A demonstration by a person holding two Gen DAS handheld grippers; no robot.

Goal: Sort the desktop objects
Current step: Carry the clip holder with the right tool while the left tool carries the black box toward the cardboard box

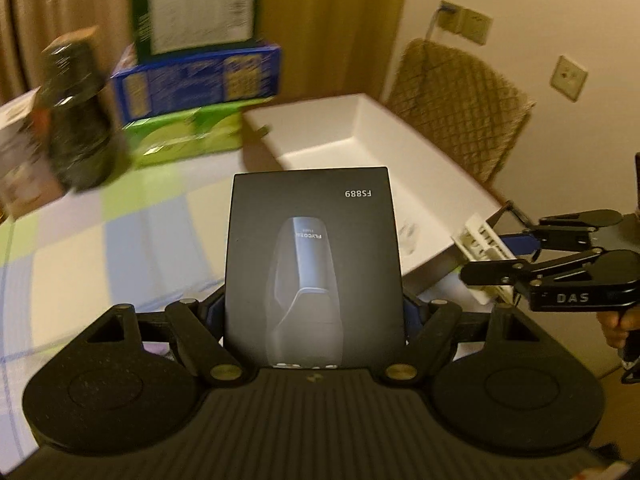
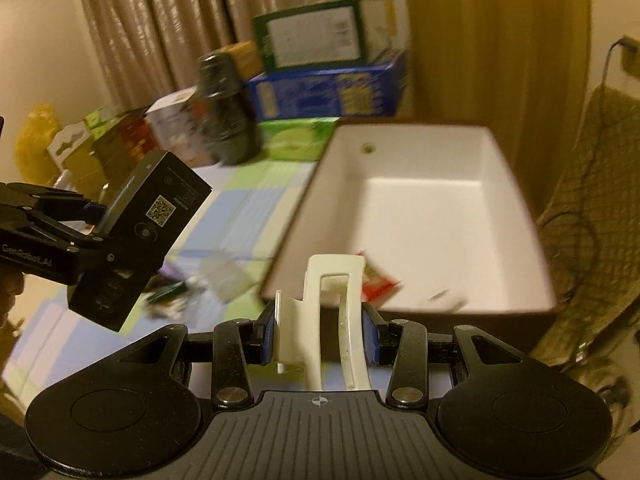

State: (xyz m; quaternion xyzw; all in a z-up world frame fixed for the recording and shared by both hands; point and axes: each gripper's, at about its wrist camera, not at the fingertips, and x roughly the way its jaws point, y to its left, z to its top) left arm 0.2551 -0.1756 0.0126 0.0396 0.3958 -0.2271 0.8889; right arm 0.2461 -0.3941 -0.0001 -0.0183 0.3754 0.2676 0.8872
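Both loads are mid-carry toward the white bin (image 2: 420, 200) on the desk (image 1: 100, 232). The left tool (image 1: 314, 312) grasps a black box (image 1: 314, 256); the right tool (image 2: 318, 338) grasps a white hair clip (image 2: 324, 312). Next, each must hang above the bin's open interior before letting go.

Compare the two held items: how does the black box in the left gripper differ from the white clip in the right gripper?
The black box is dark, solid and flat-faced with printed artwork; the white hair clip is pale, open-framed and curved. The box spreads the left gripper wide; the clip sits in a narrower right gripper. Both are clamped and lifted above the table, near the white bin.
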